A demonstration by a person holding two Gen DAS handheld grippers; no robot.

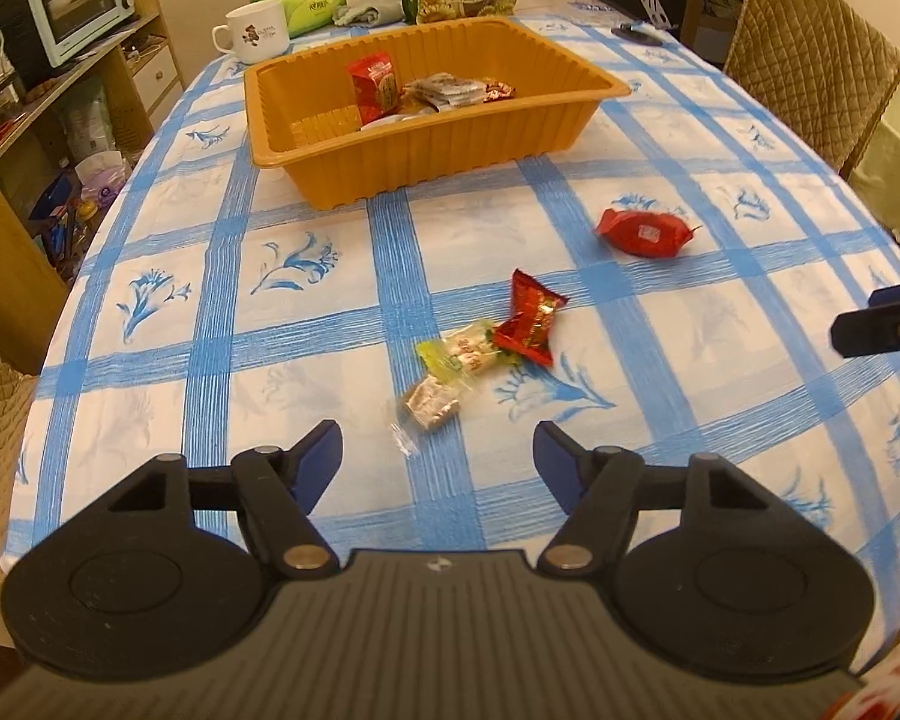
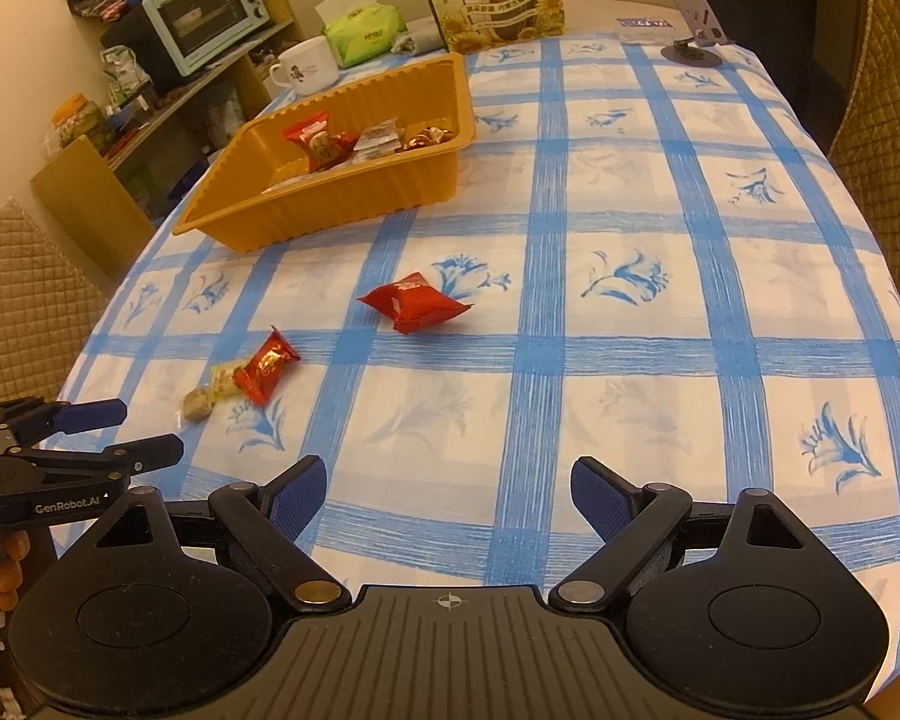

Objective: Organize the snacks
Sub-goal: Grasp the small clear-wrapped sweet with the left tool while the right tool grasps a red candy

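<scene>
- The left tool (image 1: 438,444) hangs low over the tabletop (image 1: 270,372) with its jaws spread wide and nothing between them; the right tool (image 2: 447,480) is likewise spread and empty.
- Four loose snacks lie on the cloth: a brown nougat piece (image 1: 429,405), a yellow-green candy (image 1: 465,354) and a red twist candy (image 1: 528,318), these three touching in a cluster at centre frame of the left view, and a red pouch (image 1: 645,231) well apart, right of centre.
- The orange tray (image 1: 306,162), upper centre, already holds several wrapped snacks.
- The nougat piece sits nearest the left tool, so it is probably the next pick.
- Advice: come down straight with one finger on each side of the nougat alone, as the yellow-green candy touches it and could be dragged along.
- Its clear wrapper tail looks slippery; close on the solid body instead.
- Lift clear of the tray's ribbed wall before releasing inside.
</scene>
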